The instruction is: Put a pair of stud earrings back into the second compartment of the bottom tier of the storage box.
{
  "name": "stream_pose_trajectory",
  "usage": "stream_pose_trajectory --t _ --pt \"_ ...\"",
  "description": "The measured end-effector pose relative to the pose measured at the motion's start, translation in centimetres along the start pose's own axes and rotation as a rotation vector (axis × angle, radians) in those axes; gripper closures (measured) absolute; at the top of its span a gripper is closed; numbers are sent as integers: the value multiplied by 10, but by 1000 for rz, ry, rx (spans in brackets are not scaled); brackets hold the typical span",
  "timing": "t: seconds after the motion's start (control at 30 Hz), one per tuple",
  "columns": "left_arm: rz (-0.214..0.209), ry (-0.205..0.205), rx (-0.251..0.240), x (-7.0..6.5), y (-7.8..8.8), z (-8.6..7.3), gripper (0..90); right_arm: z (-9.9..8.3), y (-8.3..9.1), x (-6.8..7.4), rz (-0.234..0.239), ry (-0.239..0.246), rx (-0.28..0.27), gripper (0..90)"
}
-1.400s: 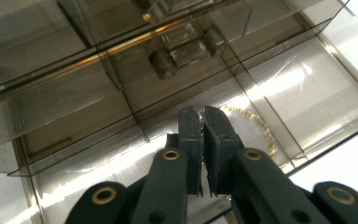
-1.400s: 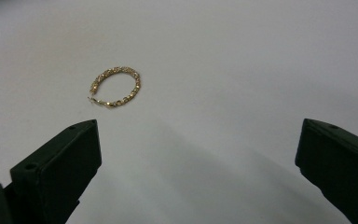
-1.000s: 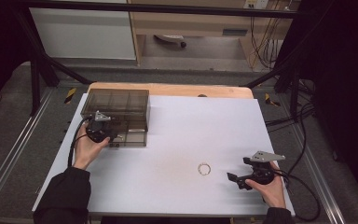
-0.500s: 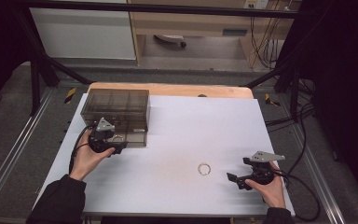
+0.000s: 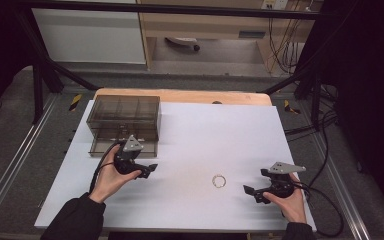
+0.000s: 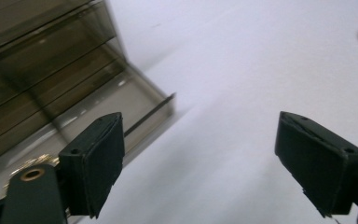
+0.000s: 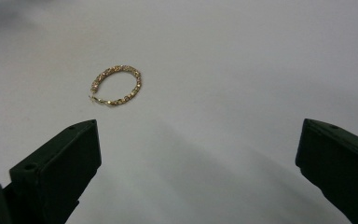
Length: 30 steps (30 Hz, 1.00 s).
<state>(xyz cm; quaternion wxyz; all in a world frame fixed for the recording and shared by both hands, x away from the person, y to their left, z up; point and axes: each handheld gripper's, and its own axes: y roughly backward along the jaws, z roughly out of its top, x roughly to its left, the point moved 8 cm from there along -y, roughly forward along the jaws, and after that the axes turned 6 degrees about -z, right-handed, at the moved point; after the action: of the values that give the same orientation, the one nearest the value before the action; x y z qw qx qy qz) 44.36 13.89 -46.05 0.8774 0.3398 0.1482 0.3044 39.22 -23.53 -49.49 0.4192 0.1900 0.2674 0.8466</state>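
Withdrawing from the open drawer (image 6: 121, 107), left gripper (image 5: 147, 170) jaws gape empty; right gripper (image 7: 196, 163), jaws spread, faces the bracelet (image 7: 116, 85) ahead.

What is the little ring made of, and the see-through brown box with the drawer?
The ring looks like gold-coloured metal set with tiny stones or beads: it is bumpy and glints. It may only be plated. The box looks like smoky brown plastic, smooth and glossy: its dividers show through the walls.

Black hand-held gripper (image 5: 252, 191), dark sleeve (image 5: 75, 220)
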Motion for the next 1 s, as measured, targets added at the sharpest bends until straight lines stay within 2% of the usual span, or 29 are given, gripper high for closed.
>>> stream_pose_trajectory --t 0.2,0.6,0.83,1.0 --pt "-33 -35 5 -21 -15 7 118 0 0 0 1 2 -1 6" --pt "-106 -70 -3 -63 -46 30 101 0 0 0 2 3 1 6" --pt "-148 -91 3 -90 -67 45 149 0 0 0 4 2 0 6" --pt "-165 -97 18 -103 -83 49 202 0 1 0 4 5 1 7"
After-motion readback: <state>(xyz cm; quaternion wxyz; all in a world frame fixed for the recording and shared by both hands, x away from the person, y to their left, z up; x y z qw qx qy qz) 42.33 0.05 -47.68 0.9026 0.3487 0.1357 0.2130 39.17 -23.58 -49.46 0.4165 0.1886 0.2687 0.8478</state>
